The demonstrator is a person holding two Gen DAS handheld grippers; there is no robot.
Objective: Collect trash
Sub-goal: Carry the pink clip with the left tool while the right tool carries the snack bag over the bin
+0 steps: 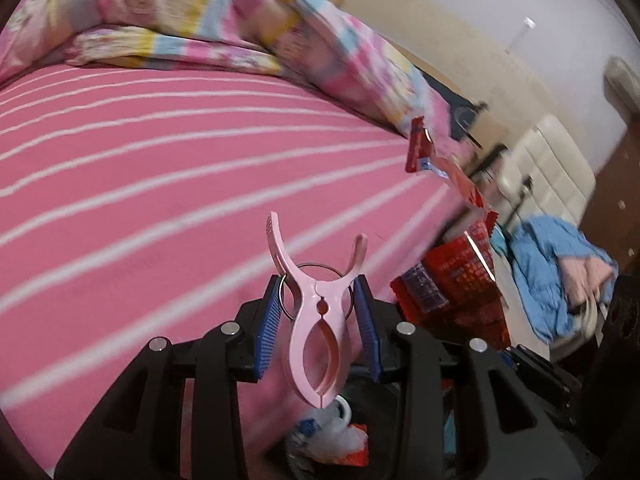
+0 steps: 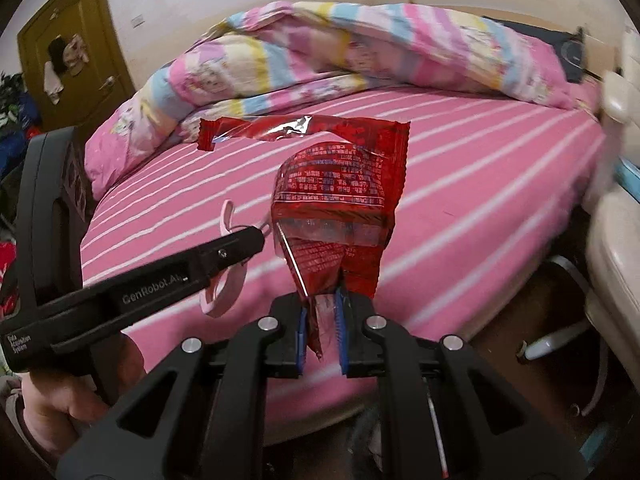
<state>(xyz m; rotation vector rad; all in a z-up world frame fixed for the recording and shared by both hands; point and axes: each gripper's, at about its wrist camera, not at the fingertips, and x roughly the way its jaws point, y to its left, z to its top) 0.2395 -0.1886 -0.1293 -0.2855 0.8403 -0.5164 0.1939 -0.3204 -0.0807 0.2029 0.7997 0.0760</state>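
This is a bedroom in a lived-in home. A bed with a pink sheet striped in thin white lines [image 2: 460, 184] fills the middle of both views, and a bunched quilt patched in pink, yellow and pale blue [image 2: 328, 44] lies along its far edge. In the upper left of the right wrist view stands a brown wooden door [image 2: 76, 56] with clothing hung on it. At the right of the left wrist view, crumpled blue cloth [image 1: 552, 272] lies heaped.
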